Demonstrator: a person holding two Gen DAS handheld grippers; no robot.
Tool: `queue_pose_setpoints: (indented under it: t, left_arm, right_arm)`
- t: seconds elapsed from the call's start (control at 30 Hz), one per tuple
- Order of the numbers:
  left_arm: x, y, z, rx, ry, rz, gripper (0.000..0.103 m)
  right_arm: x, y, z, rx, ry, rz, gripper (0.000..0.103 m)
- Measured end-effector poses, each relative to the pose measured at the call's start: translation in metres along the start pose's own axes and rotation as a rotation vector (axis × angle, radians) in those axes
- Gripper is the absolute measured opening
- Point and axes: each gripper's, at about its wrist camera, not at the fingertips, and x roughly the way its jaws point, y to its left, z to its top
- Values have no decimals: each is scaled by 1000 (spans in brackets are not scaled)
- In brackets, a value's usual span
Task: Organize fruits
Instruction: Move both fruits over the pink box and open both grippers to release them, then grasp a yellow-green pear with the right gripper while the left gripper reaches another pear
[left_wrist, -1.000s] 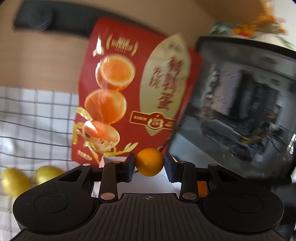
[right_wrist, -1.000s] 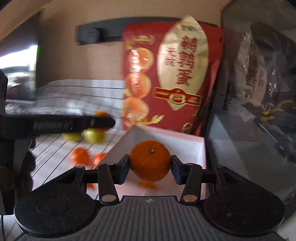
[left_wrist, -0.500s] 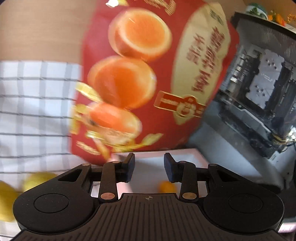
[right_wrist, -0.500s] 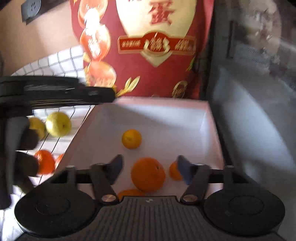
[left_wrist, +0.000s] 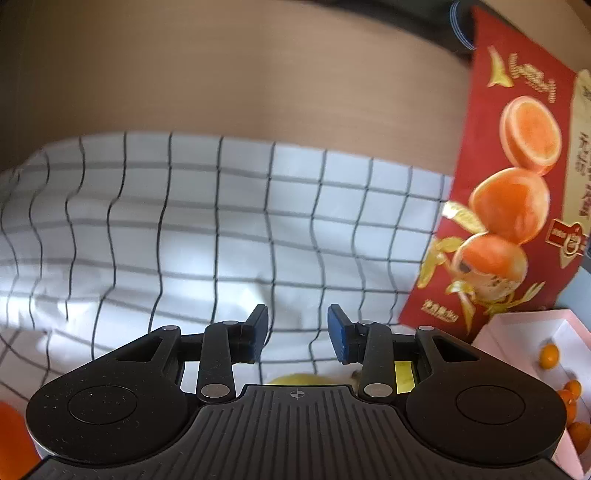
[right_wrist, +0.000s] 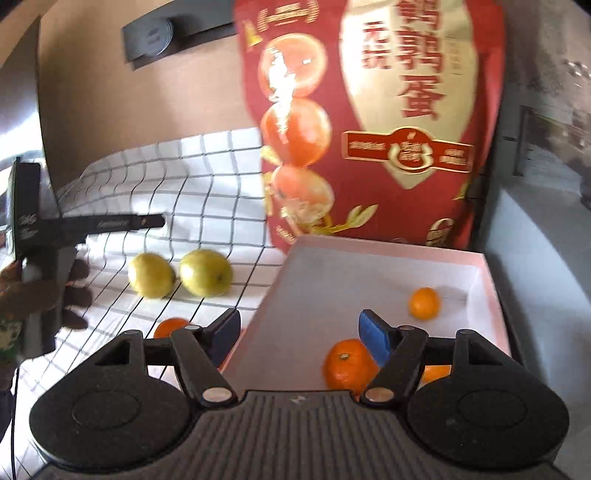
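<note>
The right gripper (right_wrist: 298, 332) hangs over the near left corner of the pink box (right_wrist: 384, 245), its fingers (right_wrist: 373, 334) released with nothing between them; they have just been opening. One finger stands over the checked cloth (right_wrist: 207, 184), the other over the box floor. Inside the box lie 3 oranges: a larger orange (right_wrist: 345, 363) just beside the right finger, a small orange (right_wrist: 424, 303) farther back near the right wall, and another orange (right_wrist: 437, 372) half hidden behind the gripper's linkage. The box stands on the tabletop in front of an upright red snack bag (right_wrist: 369, 122), touching or just short of its base.

On the cloth to the left of the box sit 2 yellow-green fruits (right_wrist: 205, 272) side by side, nearly touching, with 1 loose orange (right_wrist: 168, 326) nearer the camera, partly behind the left finger. A gloved hand (right_wrist: 48, 295) at the far left holds the other tool by its handle.

The left gripper (left_wrist: 298, 334) points down at the cloth, its fingers (left_wrist: 258, 332) parted and empty. A yellow-green fruit (left_wrist: 295, 379) peeks out just under them, mostly hidden by the gripper body. In this view the box shows at the lower right with several oranges in it, and an orange patch at the lower left edge is too cropped to identify.
</note>
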Motion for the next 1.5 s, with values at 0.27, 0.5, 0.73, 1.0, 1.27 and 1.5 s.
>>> queue_pose_setpoints:
  t: [0.27,0.5,0.73,1.0,1.27,1.5]
  left_arm:
    - [4,-2,-13,36,42,-9,40]
    - [-41,-9,-34,28,17,-63,41]
    - [-114,20,-73,-111,-108,-140,41]
    - [-133,72,-84,-331,-220,-62,41]
    - [-139,72,-85,-335,-222,-79,41]
    - [-138,57,-87,-273,-193,-111,41]
  right_arm:
    - [3,10,-17,-37,45,-15,71]
    - [-1,11,-30,-40,61,-7,71]
    - [-11,25,-34,-75,16,-17,73]
    - [-10,95,-37,-145,-35,186,86]
    - [30,162,-62,-345,3,127,85]
    - [38,160,-82,-350,68,140,82]
